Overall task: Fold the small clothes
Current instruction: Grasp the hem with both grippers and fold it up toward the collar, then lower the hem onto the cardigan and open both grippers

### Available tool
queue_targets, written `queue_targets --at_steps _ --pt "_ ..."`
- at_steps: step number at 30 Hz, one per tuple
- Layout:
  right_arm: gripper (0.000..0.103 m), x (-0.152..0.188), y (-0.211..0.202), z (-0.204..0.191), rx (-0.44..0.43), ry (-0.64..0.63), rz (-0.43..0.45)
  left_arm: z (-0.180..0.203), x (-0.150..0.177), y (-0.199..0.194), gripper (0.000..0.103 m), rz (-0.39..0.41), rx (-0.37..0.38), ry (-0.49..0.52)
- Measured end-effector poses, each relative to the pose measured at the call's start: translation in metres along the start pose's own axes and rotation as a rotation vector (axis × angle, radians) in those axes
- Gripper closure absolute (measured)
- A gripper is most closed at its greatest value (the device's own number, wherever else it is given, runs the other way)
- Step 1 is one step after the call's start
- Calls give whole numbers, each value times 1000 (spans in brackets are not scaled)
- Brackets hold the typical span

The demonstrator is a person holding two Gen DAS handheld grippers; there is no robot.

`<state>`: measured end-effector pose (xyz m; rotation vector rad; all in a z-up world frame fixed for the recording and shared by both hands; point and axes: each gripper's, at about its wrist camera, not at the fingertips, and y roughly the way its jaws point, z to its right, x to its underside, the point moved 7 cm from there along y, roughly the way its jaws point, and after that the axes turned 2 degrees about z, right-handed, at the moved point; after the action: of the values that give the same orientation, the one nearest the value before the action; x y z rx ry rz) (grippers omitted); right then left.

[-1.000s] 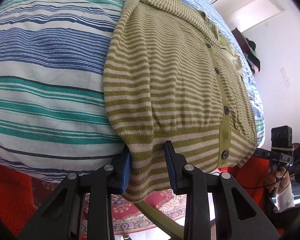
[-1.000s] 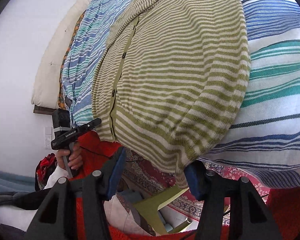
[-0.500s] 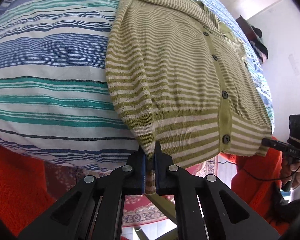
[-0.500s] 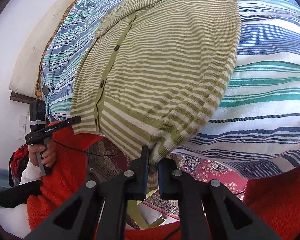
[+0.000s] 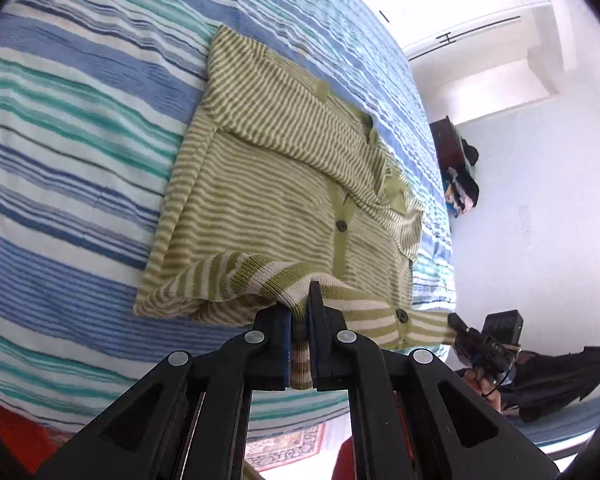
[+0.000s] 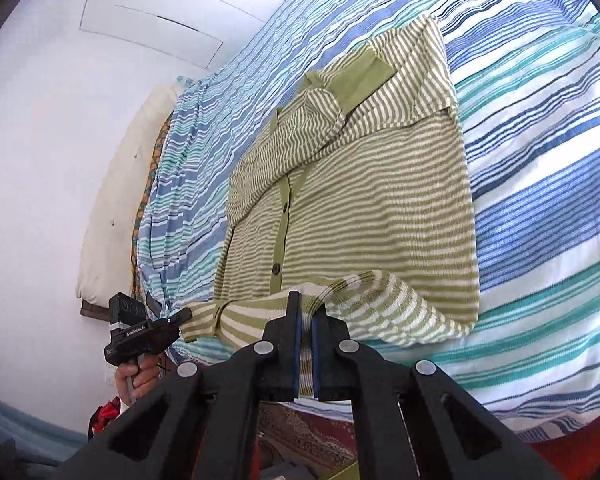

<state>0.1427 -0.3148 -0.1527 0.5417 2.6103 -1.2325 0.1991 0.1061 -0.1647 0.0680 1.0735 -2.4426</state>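
A green and cream striped cardigan (image 5: 284, 184) lies front up on the striped bed, sleeves folded across its chest. My left gripper (image 5: 299, 312) is shut on its bottom hem near one corner and holds that hem raised over the body. My right gripper (image 6: 307, 320) is shut on the hem near the other corner of the cardigan (image 6: 364, 208), also raised. The hem curls forward between them. Each gripper shows in the other's view, the right (image 5: 488, 340) and the left (image 6: 140, 332).
The bedspread (image 5: 72, 160) has blue, teal and white stripes. A patterned rug (image 5: 284, 448) and red fabric lie below the bed's near edge. A cream headboard cushion (image 6: 116, 208) stands at the far side. White walls and a dark shelf (image 5: 456, 172) are beyond.
Both grippers closed on the hanging hem, then lifted it up and forward over the cardigan. More of the bed and the folded sleeves now shows.
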Motion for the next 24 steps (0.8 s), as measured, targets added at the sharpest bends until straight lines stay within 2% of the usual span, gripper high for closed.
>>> queue_targets --at_steps 4,8,12,16,18,19,20,22,24 --pt "99 -67 16 -1 -11 28 89 23 -68 35 99 31 -30 39" --pt "99 -134 42 6 18 30 153 33 -127 82 99 31 -72 42" --pt "99 -190 73 16 48 40 173 34 -176 118 99 40 -96 22" --pt "99 -236 103 32 71 41 174 24 -210 151 98 35 -150 4" --pt "99 -251 119 39 80 29 167 14 -223 163 94 37 -191 -29" --pt "99 -257 125 43 95 32 177 8 -233 167 85 49 -219 -50" --pt "96 -261 129 49 118 38 190 2 -241 166 72 67 -237 -68" --pt "92 -271 133 60 159 64 216 -6 -255 154 66 137 -258 -93" --pt "90 -275 128 64 183 73 249 -8 -258 141 65 179 -267 -96"
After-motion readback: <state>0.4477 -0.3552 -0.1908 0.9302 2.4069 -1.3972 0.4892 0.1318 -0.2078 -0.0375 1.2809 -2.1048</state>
